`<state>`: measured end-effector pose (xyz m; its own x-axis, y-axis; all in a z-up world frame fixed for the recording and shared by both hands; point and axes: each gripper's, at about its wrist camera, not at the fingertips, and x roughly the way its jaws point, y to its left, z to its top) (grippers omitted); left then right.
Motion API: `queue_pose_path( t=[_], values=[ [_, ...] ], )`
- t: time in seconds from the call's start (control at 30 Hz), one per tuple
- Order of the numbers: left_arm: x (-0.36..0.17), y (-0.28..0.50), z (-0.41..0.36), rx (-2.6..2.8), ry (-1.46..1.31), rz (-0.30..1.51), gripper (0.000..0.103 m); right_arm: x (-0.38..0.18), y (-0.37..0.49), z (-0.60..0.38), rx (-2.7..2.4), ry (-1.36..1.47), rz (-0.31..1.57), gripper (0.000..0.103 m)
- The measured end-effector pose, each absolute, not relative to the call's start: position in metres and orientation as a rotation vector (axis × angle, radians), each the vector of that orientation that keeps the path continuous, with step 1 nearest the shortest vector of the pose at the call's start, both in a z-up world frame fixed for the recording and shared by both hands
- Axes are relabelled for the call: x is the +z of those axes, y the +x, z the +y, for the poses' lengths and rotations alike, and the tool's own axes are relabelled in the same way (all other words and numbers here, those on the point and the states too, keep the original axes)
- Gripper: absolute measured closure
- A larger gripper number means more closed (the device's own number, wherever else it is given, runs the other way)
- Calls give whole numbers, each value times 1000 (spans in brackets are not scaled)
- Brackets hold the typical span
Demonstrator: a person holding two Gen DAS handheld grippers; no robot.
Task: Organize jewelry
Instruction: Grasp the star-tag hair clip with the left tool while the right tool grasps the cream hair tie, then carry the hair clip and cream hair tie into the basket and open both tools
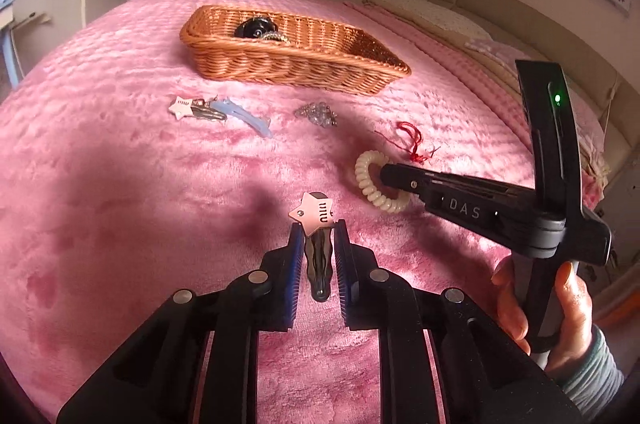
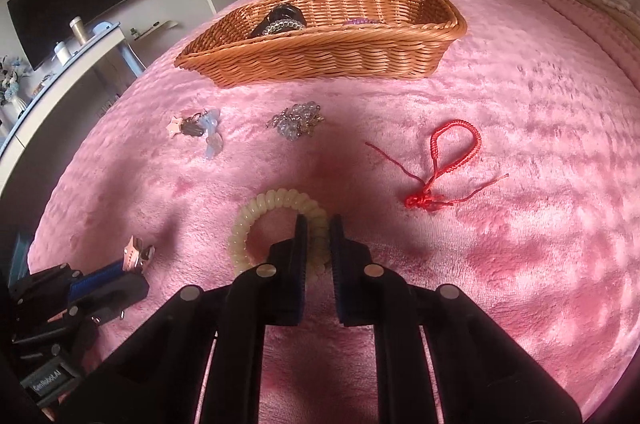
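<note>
While the pink plush bedspread (image 1: 120, 184) is carrying everything here, the left gripper (image 1: 319, 230) is clamping a dark hair clip with a pink star (image 1: 314, 218) between its blue-padded fingers (image 1: 295, 244); the star end is sticking out past the fingertips and the dark body is lying between the pads. The right gripper (image 2: 318, 224) is pinching the cream spiral hair tie (image 2: 256, 220), with one finger inside the ring and the other outside it, so the coil is sitting squeezed between them. In the left wrist view a hand (image 1: 560, 308) is gripping that tool's handle, a striped sleeve (image 1: 596, 372) showing at the wrist, and a green light is glowing on the tool's upright part.

Further toward the far edge of the bed a wicker basket (image 2: 320, 56) is resting, and it is already holding a black round piece with a beaded band (image 2: 280, 20) at its left end and something purple (image 2: 360, 21) further along. Between the basket and the grippers, a second star clip lying against a pale blue clip (image 2: 196, 128) is sitting on the spread, a cluster of clear crystal beads (image 2: 296, 122) is lying just to its right, and a red braided cord bracelet (image 2: 448, 160) is lying to the right again, near the hair tie but apart from it, its loose ends trailing over the plush.
</note>
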<state>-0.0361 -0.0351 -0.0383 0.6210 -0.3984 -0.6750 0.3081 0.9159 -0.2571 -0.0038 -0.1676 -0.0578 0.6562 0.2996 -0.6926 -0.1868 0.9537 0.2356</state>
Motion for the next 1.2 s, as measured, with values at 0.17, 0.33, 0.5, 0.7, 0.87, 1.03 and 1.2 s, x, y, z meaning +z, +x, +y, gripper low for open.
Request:
queue_pose_path(
  t=[0.17,0.33,0.5,0.7,0.87,1.03,1.2],
  values=[
    [-19,-35,-33,-405,-108,757,89,-49,-11,-170,279,158,790,94],
    [4,-28,-30,-415,-92,711,89,-26,-14,-171,299,142,748,94],
    [32,-11,-26,-409,-68,652,89,9,-12,-168,308,120,676,94],
    [57,18,-27,-392,-33,597,89,41,9,-170,298,119,611,94],
    [71,52,-31,-394,-21,569,89,55,40,-176,272,130,584,94],
    [74,98,-31,-397,-44,571,89,57,92,-186,239,195,610,94],
    [66,142,-38,-416,-60,586,89,50,150,-194,208,233,653,94]
  ],
)
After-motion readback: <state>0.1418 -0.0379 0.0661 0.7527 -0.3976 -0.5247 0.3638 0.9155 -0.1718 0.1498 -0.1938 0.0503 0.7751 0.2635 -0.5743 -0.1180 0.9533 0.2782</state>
